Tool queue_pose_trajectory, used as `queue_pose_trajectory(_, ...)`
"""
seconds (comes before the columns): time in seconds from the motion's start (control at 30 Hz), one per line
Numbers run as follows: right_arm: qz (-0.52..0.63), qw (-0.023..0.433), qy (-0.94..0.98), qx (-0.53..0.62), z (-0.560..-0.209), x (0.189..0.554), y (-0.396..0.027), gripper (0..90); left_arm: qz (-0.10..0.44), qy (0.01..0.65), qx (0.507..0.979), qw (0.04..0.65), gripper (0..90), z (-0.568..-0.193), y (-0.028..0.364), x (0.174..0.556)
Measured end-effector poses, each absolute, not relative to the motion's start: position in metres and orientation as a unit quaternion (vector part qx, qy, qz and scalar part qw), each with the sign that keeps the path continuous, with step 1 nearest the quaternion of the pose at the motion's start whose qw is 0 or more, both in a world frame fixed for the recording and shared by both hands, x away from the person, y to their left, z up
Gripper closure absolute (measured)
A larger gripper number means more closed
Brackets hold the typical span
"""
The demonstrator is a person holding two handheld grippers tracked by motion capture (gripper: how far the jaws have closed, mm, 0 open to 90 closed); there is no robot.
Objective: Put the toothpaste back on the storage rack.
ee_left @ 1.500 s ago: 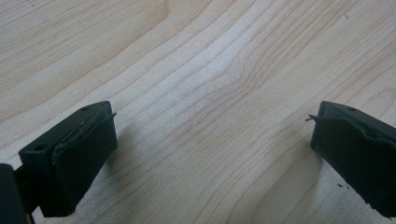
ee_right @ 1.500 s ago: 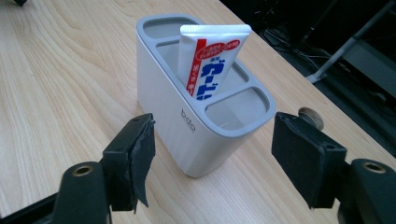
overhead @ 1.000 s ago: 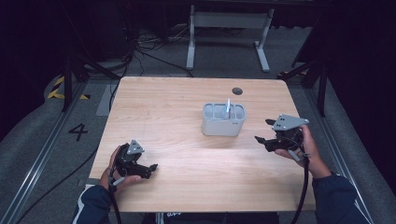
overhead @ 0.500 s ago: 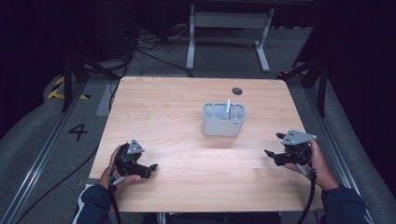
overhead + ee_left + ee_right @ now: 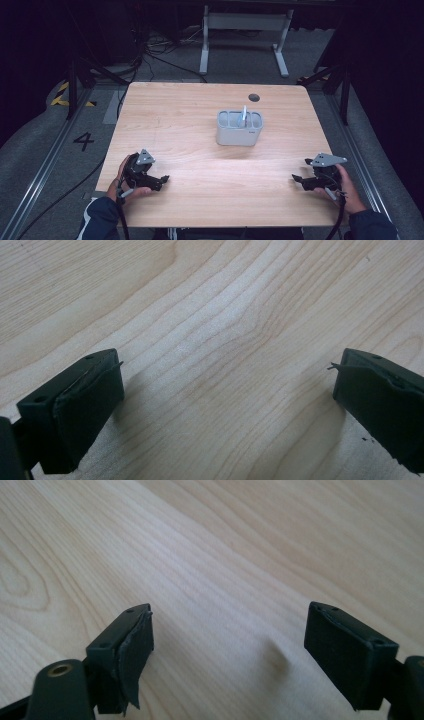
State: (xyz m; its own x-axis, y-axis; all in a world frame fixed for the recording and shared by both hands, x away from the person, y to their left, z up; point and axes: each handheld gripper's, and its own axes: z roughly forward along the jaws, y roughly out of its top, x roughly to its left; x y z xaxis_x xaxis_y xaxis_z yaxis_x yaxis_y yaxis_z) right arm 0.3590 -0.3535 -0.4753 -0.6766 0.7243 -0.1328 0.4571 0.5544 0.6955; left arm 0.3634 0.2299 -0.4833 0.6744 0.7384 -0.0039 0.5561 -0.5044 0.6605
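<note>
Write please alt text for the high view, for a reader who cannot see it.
A grey holder with a white stick in it stands on a wooden table. Nearer the camera, two hands rest open grippers on the table: the left gripper at the left, the right gripper at the right, both apart from the holder.

Grey compartmented holder (image 5: 239,134), upright mid-table, white stick (image 5: 244,114) standing inside

Light wooden table (image 5: 200,120) with a small dark round hole (image 5: 254,97) near its far edge. Grey metal stand (image 5: 245,30) on the floor beyond it, black cables (image 5: 160,52) alongside. Floor marking "4" (image 5: 83,141) left.
</note>
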Motion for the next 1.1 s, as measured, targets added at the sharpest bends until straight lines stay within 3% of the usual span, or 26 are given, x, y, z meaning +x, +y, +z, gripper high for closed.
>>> queue_pose_trajectory(0.23,0.368,0.169,0.827,0.390,-0.486,0.354,-0.371,18.1,0.140,0.382,0.855,0.323,0.4,-0.483,0.229,0.363)
queue_pose_trajectory(1.1,0.367,0.169,0.828,0.389,-0.487,0.354,-0.371,17.3,0.139,0.386,0.852,0.326,0.3,-0.484,0.228,0.364)
